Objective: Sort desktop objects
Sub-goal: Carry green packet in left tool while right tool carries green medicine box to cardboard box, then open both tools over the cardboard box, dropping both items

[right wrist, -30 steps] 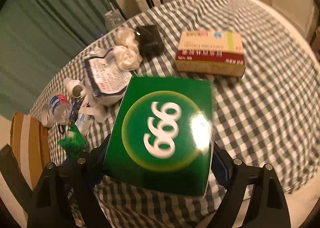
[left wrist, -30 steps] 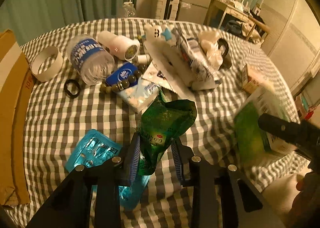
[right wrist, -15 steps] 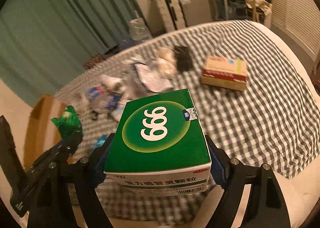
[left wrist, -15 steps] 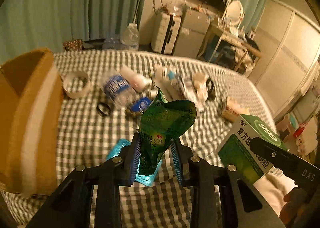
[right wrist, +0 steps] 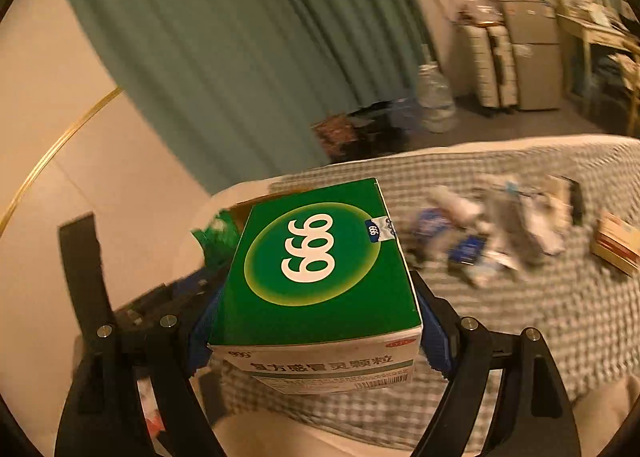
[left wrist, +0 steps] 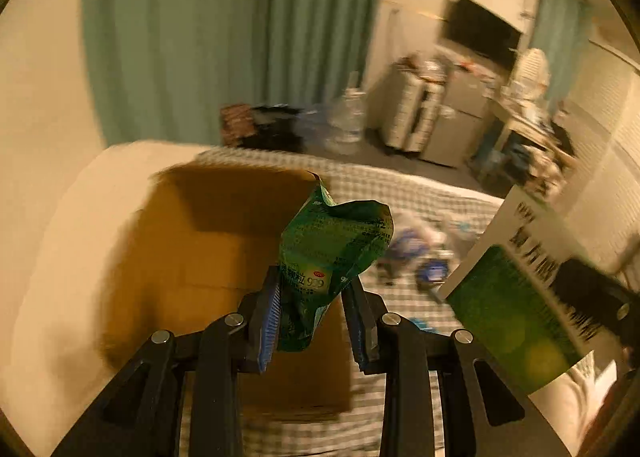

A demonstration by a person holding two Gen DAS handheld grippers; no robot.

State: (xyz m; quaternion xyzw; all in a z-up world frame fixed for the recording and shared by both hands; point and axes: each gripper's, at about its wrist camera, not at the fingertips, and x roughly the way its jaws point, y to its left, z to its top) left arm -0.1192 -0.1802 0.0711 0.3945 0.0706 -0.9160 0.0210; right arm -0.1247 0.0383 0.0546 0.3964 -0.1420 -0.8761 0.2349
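Carry step in hand, judged: two picked items up off the worktop (right wrist: 560,317), en route to the cardboard box (left wrist: 224,257) at the left end of the checked cloth.

Left gripper (left wrist: 314,315): narrow, pads pinching the lower part of the crumpled green sachet (left wrist: 332,253); sachet upright, held over the near right part of the cardboard box.

Right gripper (right wrist: 316,331): set wide, pads pressed on both side faces of the green medicine carton (right wrist: 316,269); carton level, round logo face up, just right of the sachet.

Remaining clutter (bottle, packets, a red-and-cream box (right wrist: 616,249)) lying blurred on the far right of the worktop.

Next move, judged: centre each item over the box opening, lower, then release. Opening partly hidden behind sachet; clearance for both at once uncertain, so probably one at a time.
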